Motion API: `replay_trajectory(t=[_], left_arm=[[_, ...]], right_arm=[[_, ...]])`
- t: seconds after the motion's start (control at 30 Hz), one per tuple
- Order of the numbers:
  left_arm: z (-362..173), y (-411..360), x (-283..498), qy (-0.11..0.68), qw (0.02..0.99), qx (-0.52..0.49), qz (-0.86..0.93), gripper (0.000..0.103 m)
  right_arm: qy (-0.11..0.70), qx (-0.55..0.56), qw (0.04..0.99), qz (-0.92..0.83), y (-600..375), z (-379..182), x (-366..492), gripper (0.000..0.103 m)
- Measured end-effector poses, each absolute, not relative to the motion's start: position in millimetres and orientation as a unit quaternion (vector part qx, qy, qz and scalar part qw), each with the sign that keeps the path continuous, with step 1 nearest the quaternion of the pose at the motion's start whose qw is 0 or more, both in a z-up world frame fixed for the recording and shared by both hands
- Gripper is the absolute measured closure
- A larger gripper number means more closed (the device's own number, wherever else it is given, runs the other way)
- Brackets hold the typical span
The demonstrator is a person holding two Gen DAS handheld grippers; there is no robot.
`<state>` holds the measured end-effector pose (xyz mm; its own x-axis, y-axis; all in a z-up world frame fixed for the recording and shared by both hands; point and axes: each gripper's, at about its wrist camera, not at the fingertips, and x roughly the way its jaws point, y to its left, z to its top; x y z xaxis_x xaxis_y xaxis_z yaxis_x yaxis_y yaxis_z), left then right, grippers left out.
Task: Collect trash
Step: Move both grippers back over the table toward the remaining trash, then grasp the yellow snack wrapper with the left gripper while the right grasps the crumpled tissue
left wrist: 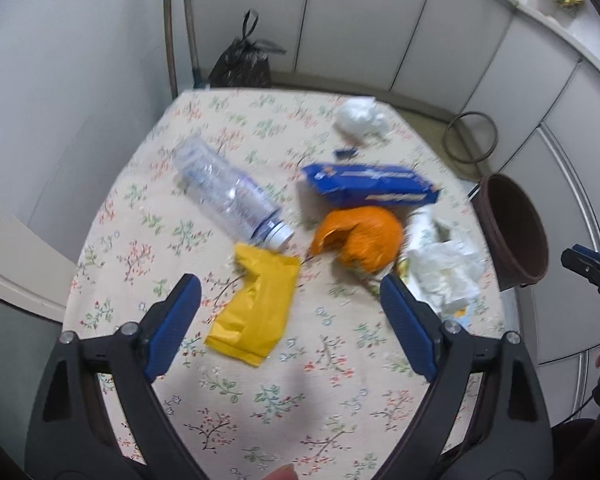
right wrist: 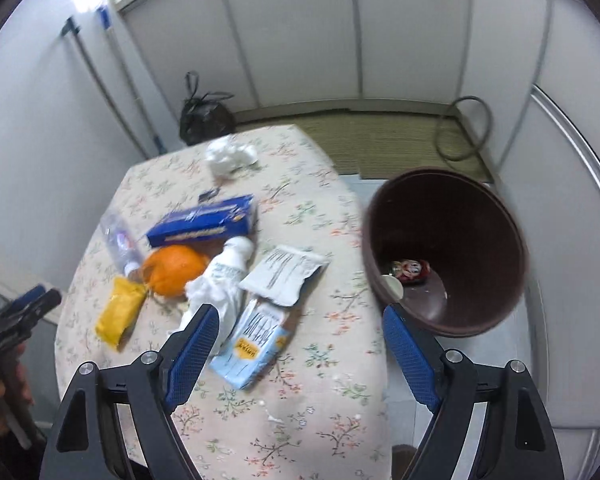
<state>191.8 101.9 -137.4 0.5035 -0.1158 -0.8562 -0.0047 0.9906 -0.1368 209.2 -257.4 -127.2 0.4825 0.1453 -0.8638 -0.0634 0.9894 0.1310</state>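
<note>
We hover both grippers, left [left wrist: 290,300] and right [right wrist: 300,332], wide open and empty, the yellow wrapper [left wrist: 254,308] between our left fingers, next to grab for the bin [right wrist: 452,216].

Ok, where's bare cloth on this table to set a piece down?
Near edge of the floral tablecloth, in front of the yellow packet. Also the far-left corner behind the clear plastic bottle. Crowded around the orange bag.

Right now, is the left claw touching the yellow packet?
Apart. In the left wrist view the left claw is open, and tablecloth shows between each finger and the yellow packet.
</note>
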Motion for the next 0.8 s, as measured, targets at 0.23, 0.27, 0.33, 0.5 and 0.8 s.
replay_trajectory(t=[0.23, 0.27, 0.33, 0.5, 0.8], left_arm=[[-179, 112, 215, 0.560, 0.823, -0.065, -0.071, 0.012], [-186, 113, 218, 0.565, 0.819, -0.068, -0.073, 0.012], [-196, 116, 224, 0.574, 0.813, -0.072, -0.075, 0.013], [-222, 122, 233, 0.605, 0.790, -0.079, -0.068, 0.030], [-246, 123, 237, 0.632, 0.770, -0.072, -0.059, 0.045]], right_arm=[[0.542, 0.037, 0.836, 0.084, -237, -154, 220, 0.018], [0.545, 0.042, 0.832, 0.094, -235, -157, 221, 0.018], [0.544, 0.041, 0.832, 0.105, -230, -159, 223, 0.018], [0.551, 0.034, 0.825, 0.123, -215, -165, 225, 0.018], [0.571, 0.019, 0.807, 0.148, -181, -180, 233, 0.018]])
